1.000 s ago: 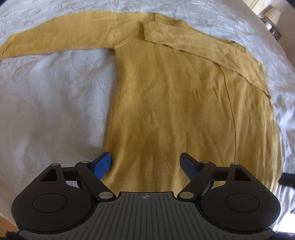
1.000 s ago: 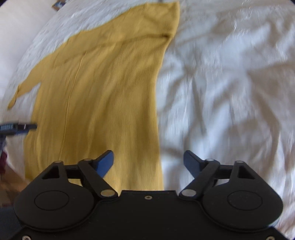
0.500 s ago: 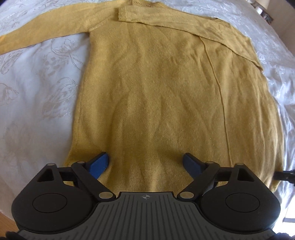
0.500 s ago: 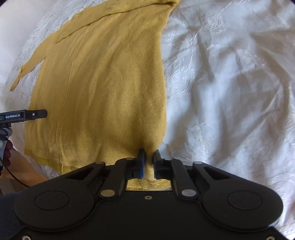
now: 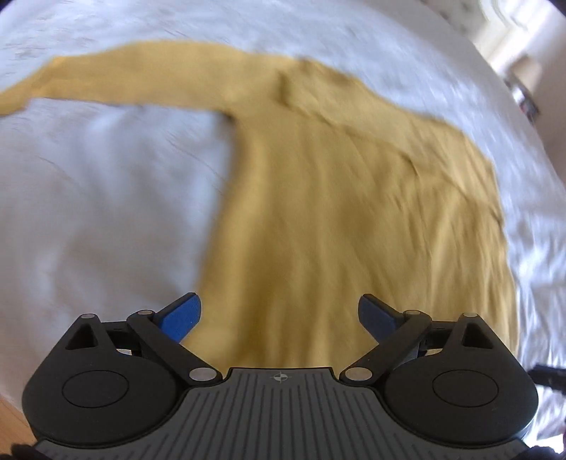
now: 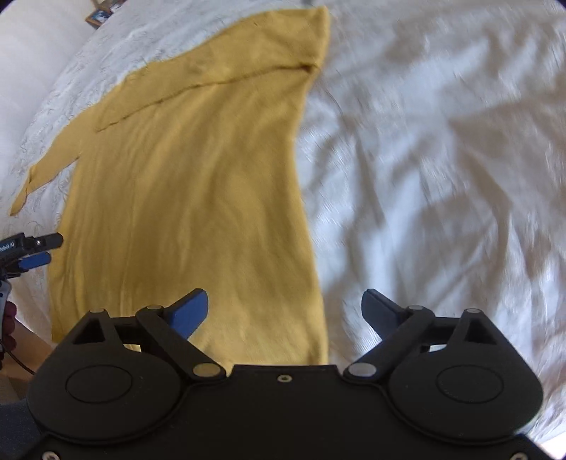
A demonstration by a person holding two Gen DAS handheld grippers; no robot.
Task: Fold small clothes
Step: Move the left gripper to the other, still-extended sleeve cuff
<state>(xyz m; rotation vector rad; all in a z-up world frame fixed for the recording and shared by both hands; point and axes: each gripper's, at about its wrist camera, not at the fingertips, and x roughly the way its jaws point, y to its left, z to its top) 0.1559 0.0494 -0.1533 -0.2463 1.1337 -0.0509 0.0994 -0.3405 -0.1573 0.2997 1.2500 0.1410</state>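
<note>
A mustard-yellow knit sweater [image 5: 353, 219] lies flat on a white bedspread [image 5: 106, 212]. One sleeve [image 5: 141, 78] stretches out to the left. The other sleeve [image 6: 219, 70] is folded across the chest. My left gripper [image 5: 279, 311] hovers over the hem's left corner, jaws opening, with only flat cloth below them and nothing pinched. My right gripper [image 6: 284, 300] hangs over the hem's right edge [image 6: 315, 283], jaws opening wide, the cloth lying loose beneath. The left gripper's fingers [image 6: 35, 260] also show at the left edge of the right wrist view.
Wrinkled white bedspread [image 6: 442, 177] spreads to the right of the sweater. Wooden floor [image 5: 10, 417] shows past the bed's near edge. A framed picture [image 6: 102, 14] sits beyond the far corner. A person's hand [image 6: 9, 318] is at the left edge.
Half a second ago the right gripper was shut on the hem; now it stands wide apart and the hem lies free. Both grippers have lifted back a little, and the left jaws have widened.
</note>
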